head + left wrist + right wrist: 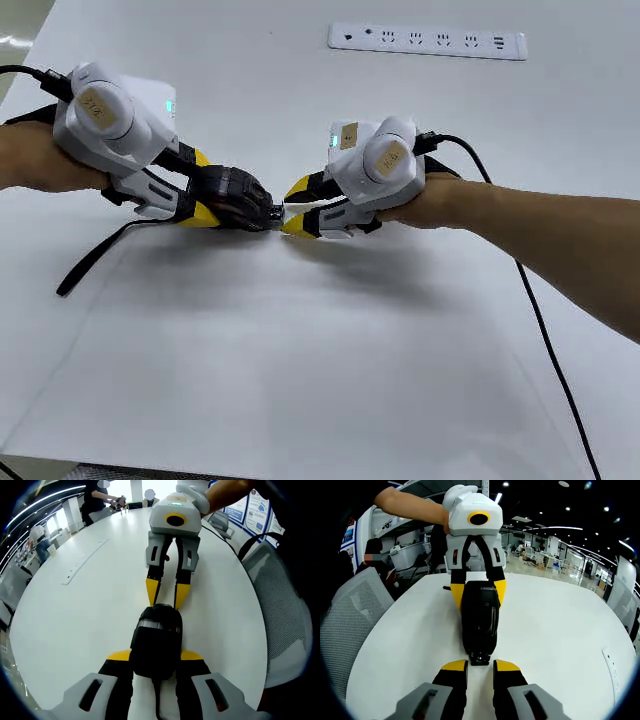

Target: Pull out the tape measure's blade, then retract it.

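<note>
A black tape measure [232, 195] lies on the white table [300, 350], gripped across its body by my left gripper [205, 188], which is shut on it. In the left gripper view the case [156, 642] sits between my yellow-tipped jaws [156, 655]. My right gripper [295, 207] faces it from the right, its jaws closed narrowly on the blade's end hook [480, 658] at the case mouth. The right gripper view shows the hook between the gripper [480, 667] tips, with the case [480, 612] and the left gripper [479, 592] beyond. Little or no blade shows outside the case.
A white power strip [428, 41] lies at the table's far edge. The tape's black wrist strap [95, 255] trails left across the table. A black cable [545, 330] runs from the right gripper toward the near right. A mesh chair [285, 615] stands beside the table.
</note>
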`<control>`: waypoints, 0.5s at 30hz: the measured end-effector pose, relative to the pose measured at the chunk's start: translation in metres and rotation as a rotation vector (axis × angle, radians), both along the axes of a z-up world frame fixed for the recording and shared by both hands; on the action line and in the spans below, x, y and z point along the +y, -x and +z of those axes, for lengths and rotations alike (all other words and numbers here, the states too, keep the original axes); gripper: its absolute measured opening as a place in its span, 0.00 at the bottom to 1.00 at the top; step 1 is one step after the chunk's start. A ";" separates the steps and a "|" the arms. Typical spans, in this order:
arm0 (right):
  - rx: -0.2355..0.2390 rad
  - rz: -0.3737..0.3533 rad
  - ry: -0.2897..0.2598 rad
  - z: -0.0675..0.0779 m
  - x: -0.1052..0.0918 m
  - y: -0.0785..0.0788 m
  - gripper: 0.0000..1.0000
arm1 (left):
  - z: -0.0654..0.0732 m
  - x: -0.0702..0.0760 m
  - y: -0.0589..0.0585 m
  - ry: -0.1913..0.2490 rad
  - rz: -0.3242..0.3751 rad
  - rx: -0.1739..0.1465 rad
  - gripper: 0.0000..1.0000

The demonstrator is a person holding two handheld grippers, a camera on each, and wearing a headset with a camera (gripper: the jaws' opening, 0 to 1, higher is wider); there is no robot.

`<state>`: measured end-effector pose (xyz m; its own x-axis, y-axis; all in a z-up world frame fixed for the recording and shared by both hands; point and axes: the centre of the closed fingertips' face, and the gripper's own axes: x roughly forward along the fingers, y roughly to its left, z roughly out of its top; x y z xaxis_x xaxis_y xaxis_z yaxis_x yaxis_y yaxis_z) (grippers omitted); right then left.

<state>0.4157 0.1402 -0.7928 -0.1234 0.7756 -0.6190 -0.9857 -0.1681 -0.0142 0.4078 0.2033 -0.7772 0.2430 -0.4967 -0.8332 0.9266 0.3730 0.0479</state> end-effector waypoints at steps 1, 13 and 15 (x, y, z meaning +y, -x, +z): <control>0.001 0.000 0.001 -0.001 0.000 0.000 0.16 | 0.000 0.000 0.001 -0.001 0.000 0.000 0.27; 0.004 0.019 0.013 -0.006 0.008 0.004 0.12 | 0.003 -0.004 0.006 -0.001 -0.002 0.003 0.27; 0.001 0.020 0.014 -0.006 0.008 0.004 0.12 | 0.003 -0.003 0.006 -0.002 -0.004 0.004 0.27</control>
